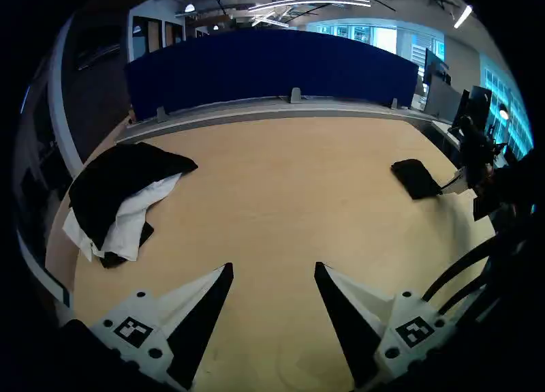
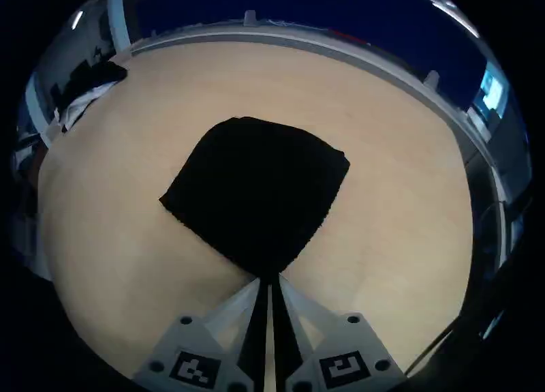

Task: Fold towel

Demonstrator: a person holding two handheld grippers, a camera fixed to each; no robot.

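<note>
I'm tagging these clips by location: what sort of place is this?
Most likely an open-plan office: a pale wooden desk backed by a blue divider screen, monitors to one side, strip lights overhead. The black towel lies on that desk.

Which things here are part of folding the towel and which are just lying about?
Job: black towel, right gripper shut on its corner, open left gripper.
Lying about: black-and-white cloth pile, blue divider.
</note>
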